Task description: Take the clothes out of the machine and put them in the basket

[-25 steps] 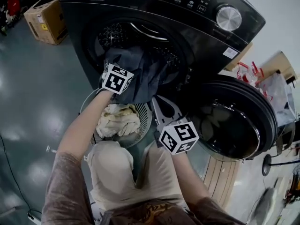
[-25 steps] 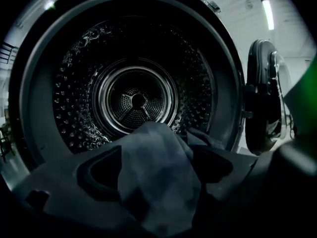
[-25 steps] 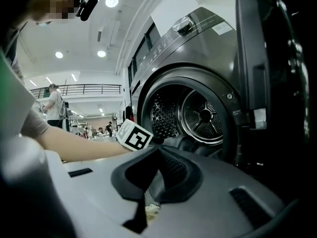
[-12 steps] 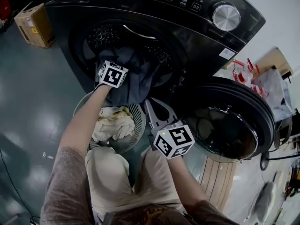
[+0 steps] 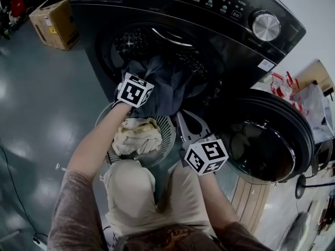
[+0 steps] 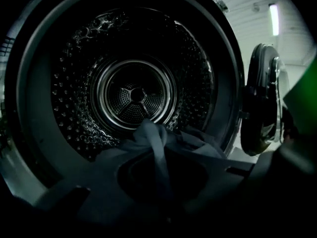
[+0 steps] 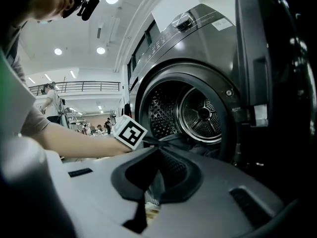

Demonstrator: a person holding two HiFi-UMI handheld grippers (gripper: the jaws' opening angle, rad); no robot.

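Observation:
A dark blue-grey garment (image 5: 170,82) hangs out of the mouth of the black washing machine (image 5: 220,30) and over its lip. My left gripper (image 5: 148,82) reaches into this garment at the drum opening. Its jaws have just been closing and now pinch a fold of the dark garment (image 6: 151,138), with the empty steel drum (image 6: 133,90) behind. A round grey basket (image 5: 166,140) on the floor below the opening holds a cream cloth (image 5: 137,135). My right gripper (image 5: 182,115) waits over the basket's right rim, shut on nothing, pointing at the drum (image 7: 200,114).
The machine's round door (image 5: 267,140) stands swung open to the right. A cardboard box (image 5: 52,22) sits on the floor at the far left. The person's knees (image 5: 131,192) crouch just behind the basket. A wooden pallet edge (image 5: 246,203) lies under the door.
The left gripper stays at the drum mouth, buried in the dark garment. The right gripper has kept its place over the basket's rim.

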